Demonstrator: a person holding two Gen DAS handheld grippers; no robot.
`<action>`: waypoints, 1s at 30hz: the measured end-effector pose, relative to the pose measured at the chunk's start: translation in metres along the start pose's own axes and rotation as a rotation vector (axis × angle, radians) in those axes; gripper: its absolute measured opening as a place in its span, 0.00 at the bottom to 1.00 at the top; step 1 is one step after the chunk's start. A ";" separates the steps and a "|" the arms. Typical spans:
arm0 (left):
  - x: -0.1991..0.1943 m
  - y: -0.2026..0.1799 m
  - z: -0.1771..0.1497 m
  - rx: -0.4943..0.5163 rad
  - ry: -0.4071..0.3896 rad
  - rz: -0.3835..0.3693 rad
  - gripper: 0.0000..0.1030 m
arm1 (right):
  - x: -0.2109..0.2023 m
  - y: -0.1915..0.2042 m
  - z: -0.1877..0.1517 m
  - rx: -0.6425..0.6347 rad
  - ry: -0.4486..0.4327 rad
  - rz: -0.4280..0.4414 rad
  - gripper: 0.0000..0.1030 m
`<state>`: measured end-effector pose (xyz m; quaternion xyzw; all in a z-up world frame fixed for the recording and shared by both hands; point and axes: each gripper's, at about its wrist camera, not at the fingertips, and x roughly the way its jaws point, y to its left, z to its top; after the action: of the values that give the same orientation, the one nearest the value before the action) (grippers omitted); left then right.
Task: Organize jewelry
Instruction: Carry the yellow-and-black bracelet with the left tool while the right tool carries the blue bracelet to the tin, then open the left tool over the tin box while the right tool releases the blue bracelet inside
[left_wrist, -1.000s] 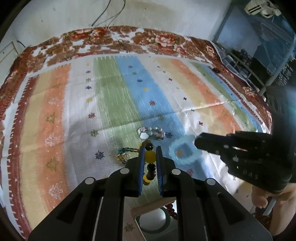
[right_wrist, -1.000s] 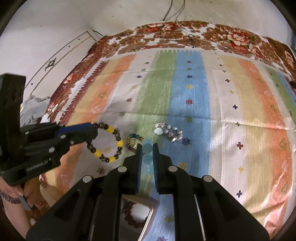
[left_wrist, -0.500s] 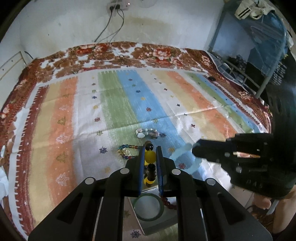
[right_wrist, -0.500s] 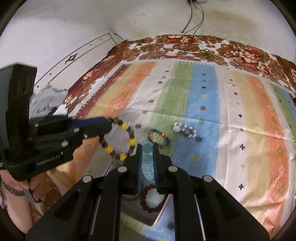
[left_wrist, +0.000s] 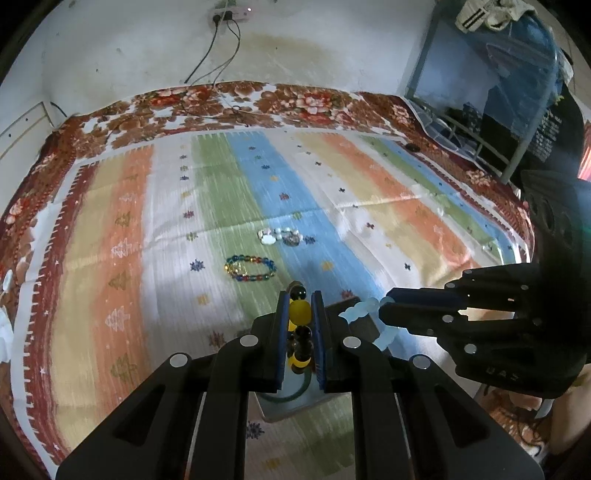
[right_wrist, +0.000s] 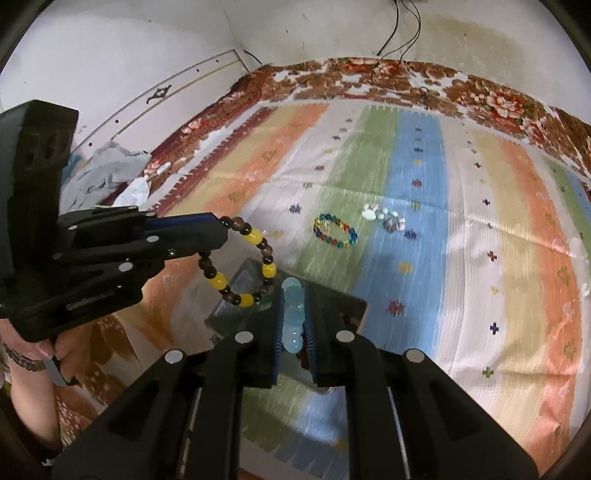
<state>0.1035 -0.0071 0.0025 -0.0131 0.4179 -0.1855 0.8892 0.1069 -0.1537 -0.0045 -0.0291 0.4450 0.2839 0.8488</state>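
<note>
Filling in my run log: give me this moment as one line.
left gripper: shut on yellow-brown bracelet | right gripper: shut on pale blue bracelet | both above box | two bracelets on cloth

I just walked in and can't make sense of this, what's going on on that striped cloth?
A person is sorting bracelets with two handheld grippers. The left gripper is shut on a brown-and-yellow bead bracelet, and the right gripper is shut on a pale blue bead bracelet. Both are held above a small box on the striped cloth. A multicolored bracelet and a white stone bracelet lie farther out on the cloth.
</note>
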 end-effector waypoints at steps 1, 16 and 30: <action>0.001 -0.001 -0.001 0.004 0.003 0.000 0.11 | 0.001 0.000 0.000 0.002 0.002 -0.002 0.12; 0.011 0.003 0.000 -0.002 0.025 0.021 0.27 | 0.009 -0.017 0.005 0.064 0.015 -0.015 0.40; 0.047 0.026 0.029 -0.018 0.103 0.065 0.27 | 0.043 -0.039 0.035 0.101 0.059 -0.046 0.40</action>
<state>0.1606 -0.0028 -0.0183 0.0021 0.4649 -0.1532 0.8720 0.1719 -0.1558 -0.0246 -0.0049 0.4827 0.2405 0.8421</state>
